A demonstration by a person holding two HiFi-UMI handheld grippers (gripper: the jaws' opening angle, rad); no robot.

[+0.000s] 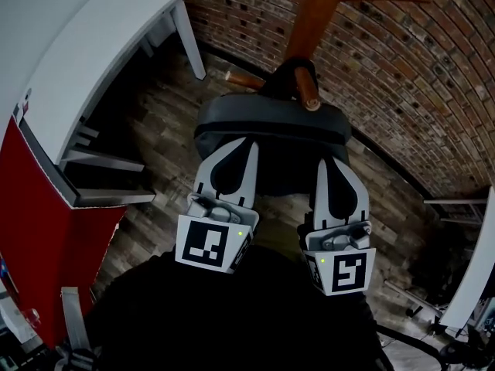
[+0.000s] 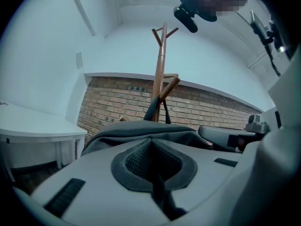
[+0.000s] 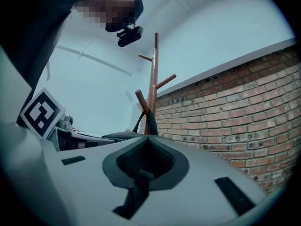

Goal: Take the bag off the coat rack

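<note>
Since the bag is dark, soft fabric that sags under its own weight, I judge it will fold and swing rather than keep its shape; it looks bulky but not very heavy. It hangs in the upper middle of the head view, with its strap looped over a short upward-slanting peg on the wooden coat rack, which stands against a brick wall.

The best hold is probably the strap close to the peg, or the thick top edge of the bag. From there the loop can be lifted up and over the peg's tip. A pinch on the loose body would likely only bunch the cloth.

The left gripper and the right gripper sit side by side in the lower middle, both pointing at the bag. Each is clenched with its pads together and nothing between them. In each gripper view the bag lies just beyond the tips. Whether the tips touch the fabric cannot be told.
</note>
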